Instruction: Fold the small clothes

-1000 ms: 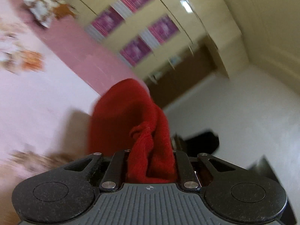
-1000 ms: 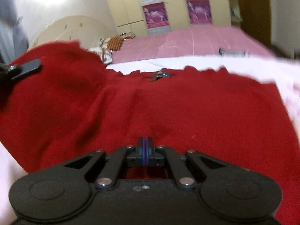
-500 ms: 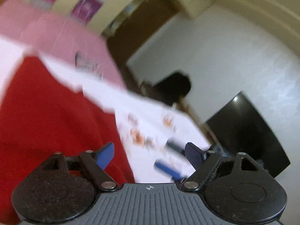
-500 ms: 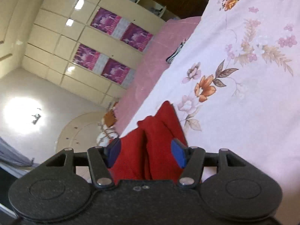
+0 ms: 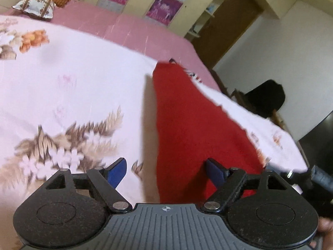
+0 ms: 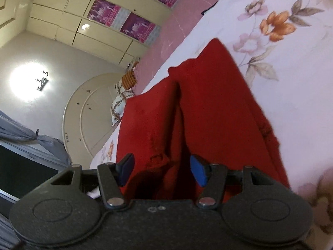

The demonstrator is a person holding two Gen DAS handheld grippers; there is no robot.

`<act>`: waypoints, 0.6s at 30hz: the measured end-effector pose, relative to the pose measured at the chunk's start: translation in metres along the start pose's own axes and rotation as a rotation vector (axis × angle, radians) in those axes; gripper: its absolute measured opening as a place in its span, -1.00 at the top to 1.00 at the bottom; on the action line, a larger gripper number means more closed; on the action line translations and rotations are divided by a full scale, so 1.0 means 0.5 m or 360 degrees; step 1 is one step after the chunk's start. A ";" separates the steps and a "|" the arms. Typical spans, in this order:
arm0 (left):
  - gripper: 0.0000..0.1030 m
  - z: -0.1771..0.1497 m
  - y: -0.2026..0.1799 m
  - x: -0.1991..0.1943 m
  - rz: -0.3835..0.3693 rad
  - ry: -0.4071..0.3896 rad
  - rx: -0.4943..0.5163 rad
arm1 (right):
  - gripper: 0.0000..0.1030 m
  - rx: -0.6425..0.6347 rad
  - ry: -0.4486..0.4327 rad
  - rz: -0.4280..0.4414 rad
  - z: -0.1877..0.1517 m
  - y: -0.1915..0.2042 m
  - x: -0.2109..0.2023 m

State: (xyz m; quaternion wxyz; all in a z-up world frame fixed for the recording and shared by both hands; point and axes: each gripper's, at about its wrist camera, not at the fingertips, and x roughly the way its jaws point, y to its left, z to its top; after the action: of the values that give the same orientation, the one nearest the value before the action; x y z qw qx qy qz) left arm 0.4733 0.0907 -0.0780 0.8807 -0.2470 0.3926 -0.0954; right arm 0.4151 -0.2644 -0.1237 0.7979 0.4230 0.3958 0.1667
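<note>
A red knit garment [image 5: 193, 120] lies on the floral bedsheet [image 5: 68, 87], folded into a long strip. My left gripper [image 5: 166, 169] is open, its blue pads apart, and hovers over the near end of the garment, holding nothing. In the right wrist view the same red garment [image 6: 199, 108] shows a deep fold down its middle. My right gripper [image 6: 161, 169] is open right at the garment's near edge, with cloth lying between the pads [image 6: 197, 171] but not clamped.
A pink bedspread [image 5: 133, 29] covers the far side of the bed, with a patterned pillow [image 5: 35, 7] at its head. A wardrobe with purple panels [image 5: 164, 8] stands behind. A dark chair [image 5: 268, 98] stands past the bed's right edge. A round headboard [image 6: 93, 108] shows in the right view.
Both grippers held the red garment shut a second ago and have let go. The garment now lies folded on the sheet, and both cameras have swung to look along it.
</note>
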 end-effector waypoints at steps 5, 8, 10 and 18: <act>-0.59 -0.023 0.007 0.023 -0.0010 -0.0015 0.0001 | 0.00 -0.0158 0.0106 -0.0084 0.016 0.048 0.048; -0.59 -0.004 -0.001 0.020 -0.0006 -0.0083 0.0027 | 0.62 -0.0454 0.0101 -0.0275 0.007 0.101 0.066; -0.59 0.016 0.002 0.010 0.0011 -0.0158 0.0007 | 0.68 -0.0710 0.0063 -0.0351 -0.010 0.145 0.065; -0.59 0.044 -0.068 0.038 -0.0085 -0.0137 0.0125 | 0.71 -0.1378 -0.0250 -0.0464 -0.064 0.243 -0.035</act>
State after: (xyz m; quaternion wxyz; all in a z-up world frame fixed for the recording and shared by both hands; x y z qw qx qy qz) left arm 0.5033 0.0625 -0.0606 0.9030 -0.2264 0.3436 -0.1236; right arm 0.3880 -0.1865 -0.0277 0.9438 0.0020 0.2834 0.1700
